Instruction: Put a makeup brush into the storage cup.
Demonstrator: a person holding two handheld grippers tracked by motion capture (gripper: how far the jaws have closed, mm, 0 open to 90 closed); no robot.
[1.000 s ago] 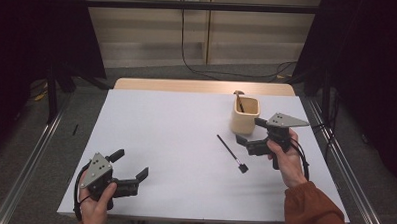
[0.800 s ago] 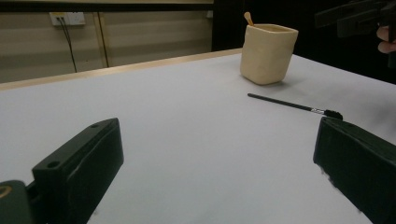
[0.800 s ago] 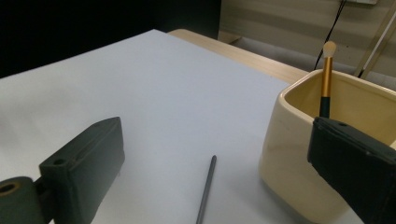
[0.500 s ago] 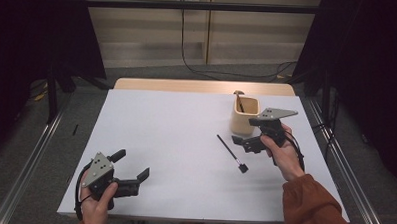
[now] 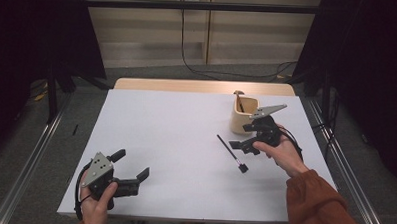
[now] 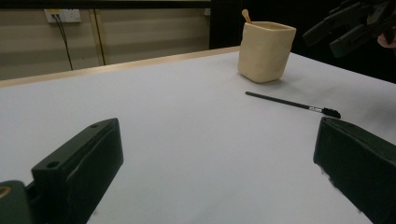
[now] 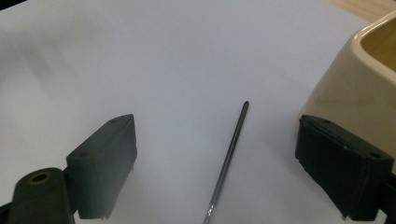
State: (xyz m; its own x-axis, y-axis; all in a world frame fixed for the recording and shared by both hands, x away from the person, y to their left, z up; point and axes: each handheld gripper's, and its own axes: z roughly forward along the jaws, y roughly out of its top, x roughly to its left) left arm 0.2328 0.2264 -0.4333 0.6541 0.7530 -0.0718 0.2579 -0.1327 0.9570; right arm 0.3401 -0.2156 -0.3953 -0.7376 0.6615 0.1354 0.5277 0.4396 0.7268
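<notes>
A thin black brush [image 5: 230, 152] lies on the white table [image 5: 186, 131], just left of a cream cup [image 5: 243, 115] that holds a stick. My right gripper [image 5: 239, 146] hovers close over the brush's near end, beside the cup. Its jaws have just been closing a little but stand wide apart. In the right gripper view the brush [image 7: 229, 158] runs along the table between them, untouched, with the cup [image 7: 359, 88] behind the right jaw. My left gripper [image 5: 132, 162] rests open at the front left, holding nothing; from there the brush [image 6: 289, 103] and cup [image 6: 266, 51] lie ahead.
The table's wooden far edge [image 5: 202, 86] meets a dim floor with cables. Metal rails [image 5: 29, 161] run along both sides of the table. The white surface spreads wide between the two grippers.
My right gripper has shifted left and down from beside the cup toward the brush, tilting over it. The left gripper has stayed put.
</notes>
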